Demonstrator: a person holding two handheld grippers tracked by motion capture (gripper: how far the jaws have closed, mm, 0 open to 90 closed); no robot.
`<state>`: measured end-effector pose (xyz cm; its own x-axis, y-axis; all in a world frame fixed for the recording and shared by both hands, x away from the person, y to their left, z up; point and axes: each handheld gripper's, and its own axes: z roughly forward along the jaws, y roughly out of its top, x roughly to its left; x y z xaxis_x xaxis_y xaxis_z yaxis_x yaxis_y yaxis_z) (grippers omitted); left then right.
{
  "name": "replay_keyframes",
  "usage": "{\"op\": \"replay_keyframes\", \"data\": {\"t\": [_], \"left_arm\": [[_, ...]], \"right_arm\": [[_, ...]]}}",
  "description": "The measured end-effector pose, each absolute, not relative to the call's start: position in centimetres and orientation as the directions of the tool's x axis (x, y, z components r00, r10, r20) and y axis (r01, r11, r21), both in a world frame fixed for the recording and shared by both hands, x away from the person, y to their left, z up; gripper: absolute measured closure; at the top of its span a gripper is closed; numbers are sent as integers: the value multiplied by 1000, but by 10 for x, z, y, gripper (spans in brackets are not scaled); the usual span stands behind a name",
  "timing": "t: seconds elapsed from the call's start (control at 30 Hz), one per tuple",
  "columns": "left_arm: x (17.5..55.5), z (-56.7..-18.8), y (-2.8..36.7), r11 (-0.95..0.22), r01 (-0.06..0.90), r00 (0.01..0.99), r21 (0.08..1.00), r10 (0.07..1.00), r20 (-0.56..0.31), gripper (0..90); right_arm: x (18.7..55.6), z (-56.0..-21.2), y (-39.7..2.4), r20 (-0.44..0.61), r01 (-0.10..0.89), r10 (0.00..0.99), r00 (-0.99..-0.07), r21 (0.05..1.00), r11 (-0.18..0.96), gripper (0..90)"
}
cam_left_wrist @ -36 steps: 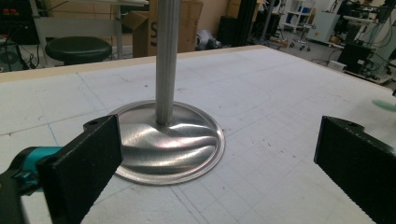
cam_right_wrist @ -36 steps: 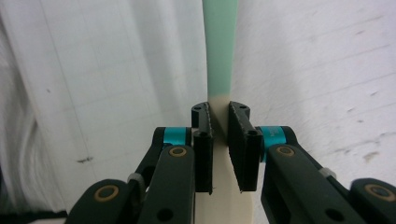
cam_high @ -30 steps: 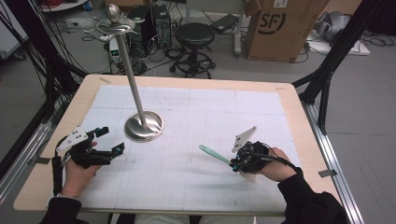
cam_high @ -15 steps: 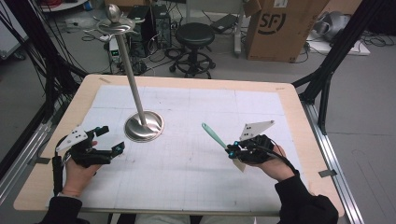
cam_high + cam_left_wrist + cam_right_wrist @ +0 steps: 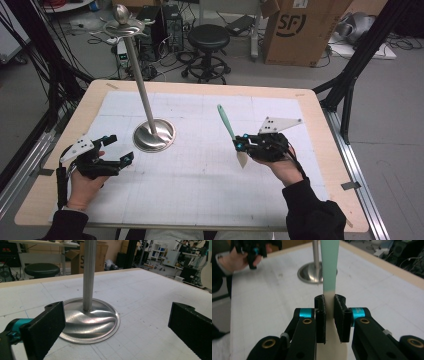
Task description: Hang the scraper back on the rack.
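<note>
The table (image 5: 320, 130) is a light wooden board topped with a white sheet ruled in a faint grid.

Behind the table, on the floor, stands a brown cardboard box (image 5: 305, 30). It carries the dark printed letters "SF" inside a rounded outline. No other writing is readable. A black round stool (image 5: 207, 37) stands left of the box.

A metal stand (image 5: 150, 127) sits on the left half of the table. It has a round, shiny, dished base, a thin steel pole that appears tilted in the high view, and a knob with small arms at the top. In the left gripper view the base shows swirled reflections and lies flat on the sheet.

The spatula (image 5: 230, 132) has a mint-green flat handle and a cream-white blade. The handle points up and away from the person; the blade hangs down toward the sheet. It is located right of centre, well apart from the stand.

The right gripper (image 5: 239, 146) is clenched on the spatula where the green handle meets the cream blade. In the right gripper view both black pads (image 5: 321, 315) press against its flat faces.

The left gripper (image 5: 119, 148) rests near the left edge, just in front of the stand base. Its jaws are released, spread wide with nothing between them.
</note>
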<state>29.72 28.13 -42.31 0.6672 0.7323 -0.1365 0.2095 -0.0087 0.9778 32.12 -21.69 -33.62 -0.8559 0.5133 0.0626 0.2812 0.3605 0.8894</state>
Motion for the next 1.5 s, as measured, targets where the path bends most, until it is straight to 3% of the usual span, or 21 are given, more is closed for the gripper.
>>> {"op": "replay_keyframes", "data": {"t": [0.17,0.93,1.5], "left_arm": [[297,-423,281,-2,205,669,979,731,-138,17],[298,-425,279,-26,195,674,980,730,-115,18],[298,-424,280,-18,205,676,979,725,-129,17]], "right_arm": [[331,-329,-206,111,295,521,-847,912,285,807],[363,-279,-137,50,175,490,-870,961,213,807],[379,-263,-93,2,119,501,-866,972,202,807]]}}
